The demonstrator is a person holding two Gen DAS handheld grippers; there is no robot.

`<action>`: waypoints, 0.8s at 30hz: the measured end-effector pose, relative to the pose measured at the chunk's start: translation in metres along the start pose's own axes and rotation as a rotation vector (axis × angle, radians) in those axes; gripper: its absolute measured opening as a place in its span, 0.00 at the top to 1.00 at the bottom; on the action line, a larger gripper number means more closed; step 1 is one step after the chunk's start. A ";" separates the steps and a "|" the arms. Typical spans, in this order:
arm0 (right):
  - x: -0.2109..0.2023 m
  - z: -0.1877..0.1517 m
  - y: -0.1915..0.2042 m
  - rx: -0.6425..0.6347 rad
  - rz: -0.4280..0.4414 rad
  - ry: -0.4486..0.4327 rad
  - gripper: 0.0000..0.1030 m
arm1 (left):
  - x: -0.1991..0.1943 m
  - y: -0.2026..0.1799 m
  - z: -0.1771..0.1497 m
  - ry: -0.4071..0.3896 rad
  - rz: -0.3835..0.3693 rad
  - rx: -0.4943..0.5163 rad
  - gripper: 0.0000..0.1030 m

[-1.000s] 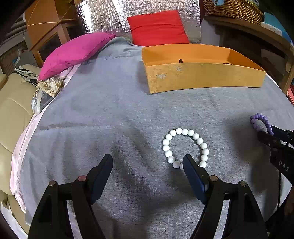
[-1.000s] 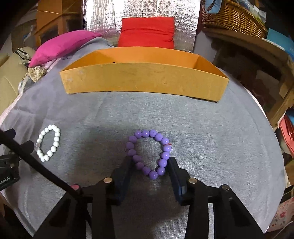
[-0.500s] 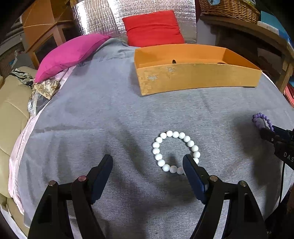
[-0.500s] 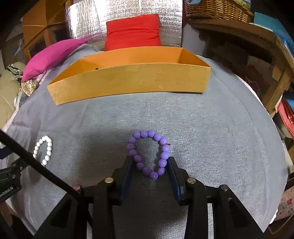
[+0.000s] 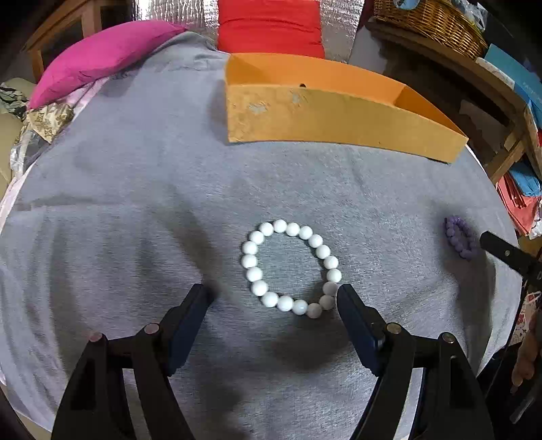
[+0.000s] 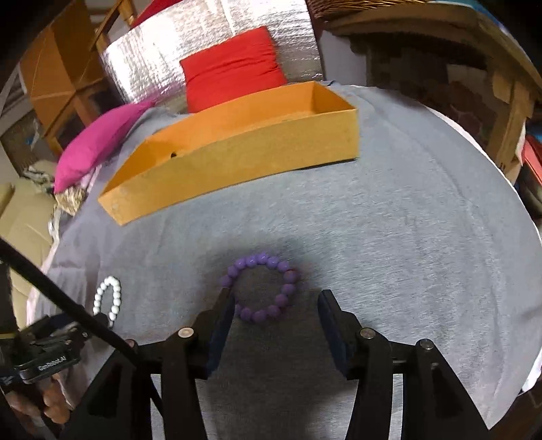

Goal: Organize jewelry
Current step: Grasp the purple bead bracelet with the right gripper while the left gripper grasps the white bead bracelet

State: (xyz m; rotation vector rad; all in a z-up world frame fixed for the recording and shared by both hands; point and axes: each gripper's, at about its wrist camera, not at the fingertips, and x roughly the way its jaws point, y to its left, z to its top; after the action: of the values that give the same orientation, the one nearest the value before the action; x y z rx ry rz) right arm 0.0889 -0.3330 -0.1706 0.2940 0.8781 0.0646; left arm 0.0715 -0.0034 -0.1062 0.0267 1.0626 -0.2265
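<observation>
A white bead bracelet [image 5: 291, 267] lies flat on the grey cloth [image 5: 135, 210], just ahead of my left gripper [image 5: 272, 296]. That gripper stands open, its right fingertip beside the bracelet's near right beads. A purple bead bracelet [image 6: 262, 289] lies on the cloth in front of my right gripper [image 6: 276, 301], whose jaws are opening. The left fingertip touches the purple beads and the right one stands clear of them. The purple bracelet [image 5: 459, 237] also shows at the far right of the left wrist view, and the white bracelet [image 6: 110, 299] at the left of the right wrist view.
A long orange cardboard box [image 5: 338, 115] stands open at the far side of the cloth; the same box [image 6: 237, 149] shows in the right wrist view. Behind it lie a red cushion [image 5: 271, 27] and a pink cushion [image 5: 101, 57]. A wicker basket [image 5: 430, 23] sits on a shelf at right.
My right gripper's jaws have spread apart off the purple bracelet, and its view has rolled. The left gripper has tilted so the white bracelet now sits between its fingertips.
</observation>
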 end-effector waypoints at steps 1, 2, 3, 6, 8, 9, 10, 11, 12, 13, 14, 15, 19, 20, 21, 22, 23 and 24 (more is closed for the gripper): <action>-0.002 0.000 -0.005 0.015 0.008 -0.003 0.46 | 0.002 -0.003 0.001 0.004 0.006 0.008 0.23; -0.002 0.002 -0.007 0.023 0.014 -0.002 0.46 | 0.004 -0.007 0.001 0.004 0.015 0.018 0.21; -0.002 0.003 -0.009 0.032 0.021 0.001 0.46 | 0.005 -0.009 0.002 0.003 0.019 0.023 0.20; -0.001 0.001 -0.009 0.027 0.021 0.007 0.46 | 0.009 -0.018 0.006 -0.006 0.025 0.035 0.20; 0.000 0.001 -0.007 0.019 0.023 0.008 0.46 | 0.010 -0.024 0.010 -0.018 0.024 0.036 0.19; 0.000 0.000 -0.006 0.014 0.027 0.008 0.46 | 0.010 -0.026 0.012 -0.028 0.009 0.037 0.19; 0.000 -0.001 -0.004 0.006 0.030 0.009 0.46 | 0.010 -0.027 0.013 -0.036 -0.014 0.037 0.19; 0.001 -0.002 -0.002 -0.004 0.030 0.013 0.43 | 0.010 -0.029 0.015 -0.038 -0.036 0.032 0.20; 0.002 -0.002 0.001 -0.013 0.031 0.016 0.40 | 0.010 -0.030 0.016 -0.038 -0.061 0.026 0.20; 0.004 -0.003 0.004 -0.025 0.033 0.019 0.39 | 0.010 -0.031 0.016 -0.045 -0.079 0.026 0.24; 0.005 -0.004 0.007 -0.034 0.035 0.020 0.39 | 0.009 -0.034 0.016 -0.051 -0.085 0.037 0.36; 0.006 -0.004 0.011 -0.052 0.032 0.022 0.38 | 0.009 -0.034 0.015 -0.052 -0.087 0.045 0.43; 0.013 -0.007 0.026 -0.103 0.008 0.027 0.29 | 0.009 -0.031 0.013 -0.049 -0.119 0.048 0.53; 0.015 -0.007 0.027 -0.111 0.005 0.031 0.29 | 0.009 -0.030 0.013 -0.046 -0.121 0.042 0.53; 0.018 -0.008 0.030 -0.122 -0.007 0.037 0.29 | 0.009 -0.025 0.011 -0.044 -0.122 0.033 0.53; 0.021 -0.009 0.032 -0.129 -0.019 0.036 0.29 | 0.010 -0.022 0.011 -0.039 -0.129 0.020 0.52; 0.023 -0.010 0.033 -0.140 -0.039 0.032 0.30 | 0.010 -0.020 0.011 -0.034 -0.137 0.008 0.52; 0.025 -0.011 0.035 -0.148 -0.052 0.029 0.36 | 0.013 -0.018 0.013 -0.033 -0.142 0.004 0.51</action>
State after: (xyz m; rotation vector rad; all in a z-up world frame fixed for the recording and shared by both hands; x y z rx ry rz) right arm 0.0988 -0.2925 -0.1860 0.1323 0.9045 0.0847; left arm 0.0847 -0.0246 -0.1095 -0.0489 1.0324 -0.3568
